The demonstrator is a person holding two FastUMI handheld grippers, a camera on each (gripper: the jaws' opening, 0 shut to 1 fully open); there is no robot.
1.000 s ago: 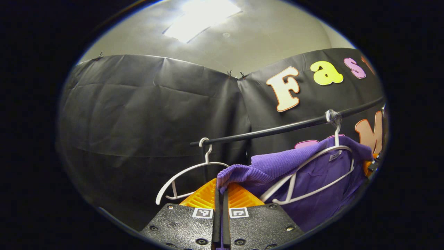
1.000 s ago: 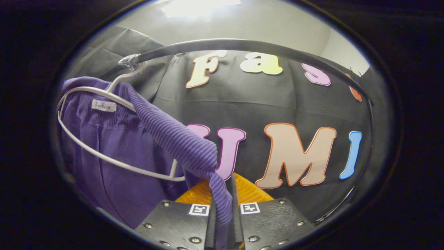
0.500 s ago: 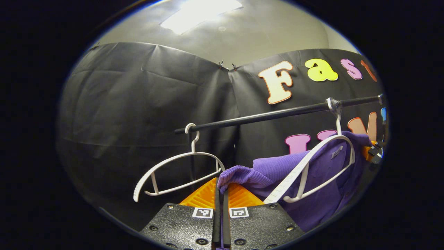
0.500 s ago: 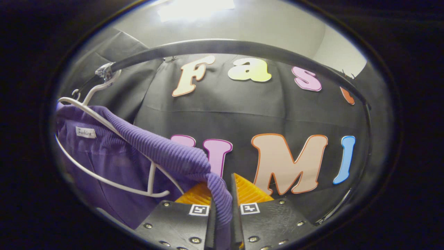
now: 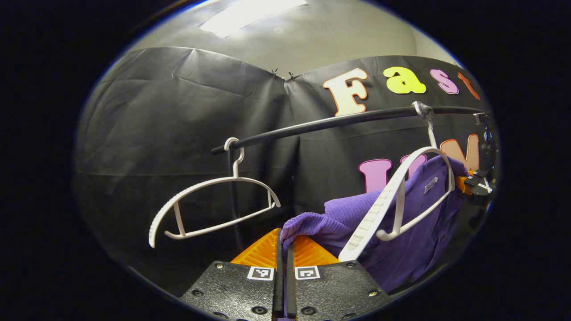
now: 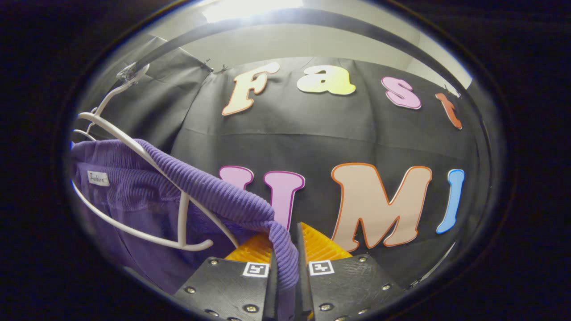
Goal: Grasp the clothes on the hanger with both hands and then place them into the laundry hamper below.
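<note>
Over the last second the rail (image 5: 339, 121) has climbed higher in both views and the white hanger (image 5: 401, 196) now stands bare above the purple sweater (image 5: 401, 240), so both grippers have pulled downward. I judge the sweater nearly free of the hanger, hamper drop next.

The left gripper (image 5: 282, 267) is clamped on a ribbed fold of the sweater; the right gripper (image 6: 285, 272) pinches the ribbed edge (image 6: 232, 200). A 2nd, empty hanger (image 5: 209, 205) hangs on the rail.

A small white neck tag (image 6: 97, 178) carries script; do not rely on it.
</note>
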